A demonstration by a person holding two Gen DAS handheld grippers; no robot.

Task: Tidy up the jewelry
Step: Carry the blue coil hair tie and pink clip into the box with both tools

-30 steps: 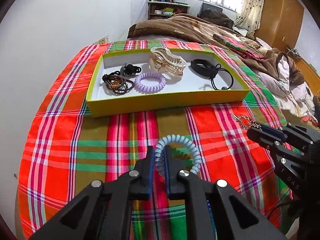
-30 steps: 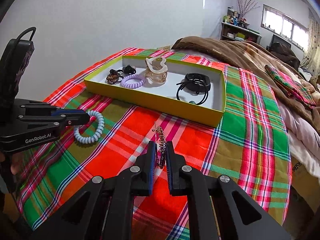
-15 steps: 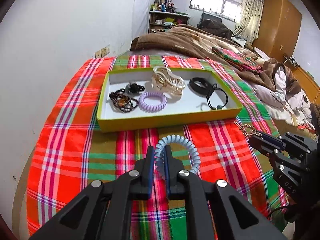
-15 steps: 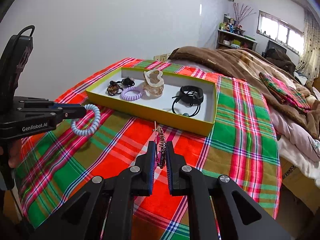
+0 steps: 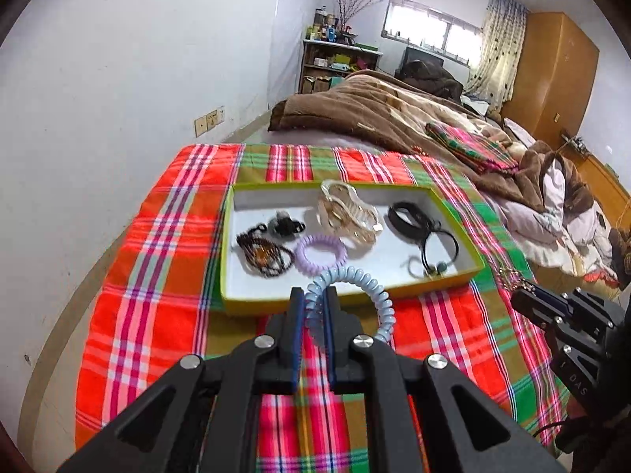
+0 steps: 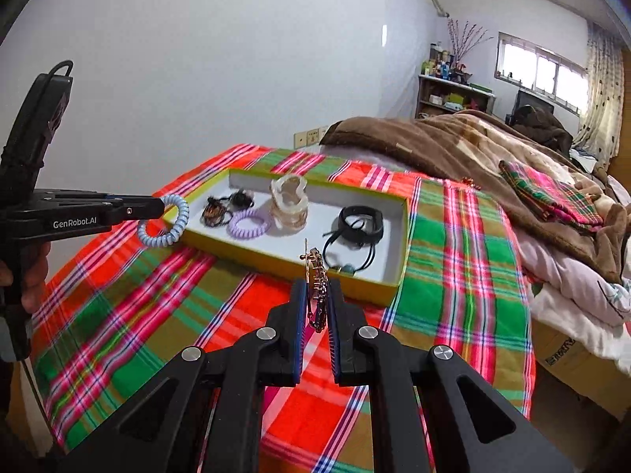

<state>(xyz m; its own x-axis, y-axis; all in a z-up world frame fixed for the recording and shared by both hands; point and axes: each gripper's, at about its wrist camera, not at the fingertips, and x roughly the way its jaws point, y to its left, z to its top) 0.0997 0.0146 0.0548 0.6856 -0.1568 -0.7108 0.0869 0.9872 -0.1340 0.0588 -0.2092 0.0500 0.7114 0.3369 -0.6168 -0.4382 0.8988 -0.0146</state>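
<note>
My left gripper (image 5: pixel 314 300) is shut on a pale blue spiral hair tie (image 5: pixel 370 293), held in the air just before the near wall of the yellow tray (image 5: pixel 252 305). In the right wrist view that left gripper (image 6: pixel 157 207) and its blue spiral tie (image 6: pixel 163 228) hang at the tray's left corner. My right gripper (image 6: pixel 315 295) is shut on a small metal hairpin (image 6: pixel 315 272), raised above the plaid cloth in front of the yellow tray (image 6: pixel 398 244). The tray holds a purple spiral tie (image 5: pixel 321 254), a beige claw clip (image 5: pixel 347 216), black bands (image 5: pixel 410 216) and a beaded bracelet (image 5: pixel 264 256).
The plaid cloth (image 5: pixel 157 276) covers a table against a white wall (image 5: pixel 118 98). A bed with brown blankets (image 5: pixel 394 118) lies behind and to the right. A person's hand (image 6: pixel 35 272) grips the left tool's handle. My right gripper (image 5: pixel 530 299) shows at the right edge.
Both grippers have risen with their items still held; the tray and table look smaller and lower. The blue tie now hangs over the tray's near wall in the left wrist view.
</note>
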